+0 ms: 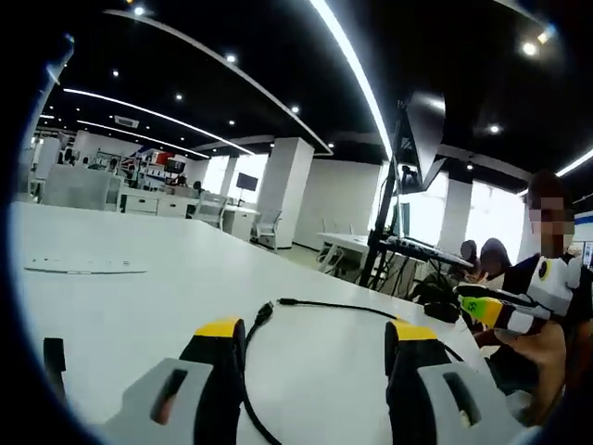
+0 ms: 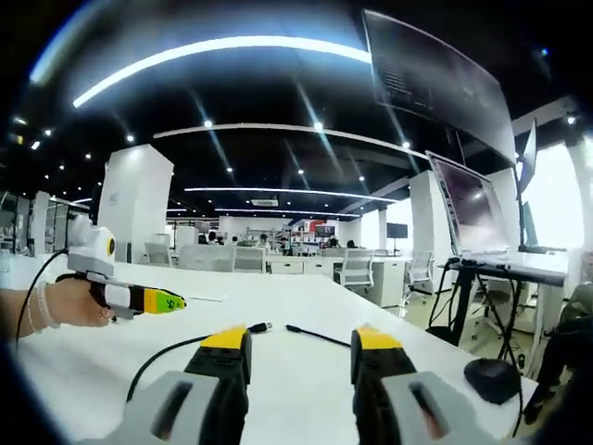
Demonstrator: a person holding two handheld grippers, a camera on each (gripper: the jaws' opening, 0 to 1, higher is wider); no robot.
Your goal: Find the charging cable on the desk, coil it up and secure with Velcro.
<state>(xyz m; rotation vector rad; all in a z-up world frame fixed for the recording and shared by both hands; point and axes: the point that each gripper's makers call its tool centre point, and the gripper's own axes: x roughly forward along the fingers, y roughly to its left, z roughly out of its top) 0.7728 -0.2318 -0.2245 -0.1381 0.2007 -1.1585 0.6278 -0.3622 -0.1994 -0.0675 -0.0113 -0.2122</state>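
Claws both stand spread and hold nothing: the left claw (image 1: 315, 357) and right claw (image 2: 301, 362) hover low over the white bench (image 1: 139, 306). Black charging cable (image 1: 334, 306) lies loose on the bench just ahead, its two plug ends near each other, one run passing between the left jaws. A dark computer mouse (image 2: 491, 378) sits right of the right claw; monitors on a stand (image 2: 477, 209) rise behind.

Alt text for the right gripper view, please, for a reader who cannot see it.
A black charging cable lies uncoiled on a white desk, its two plug ends nearly meeting just beyond the open right tongs. The left tongs enter from the left, held by a hand.
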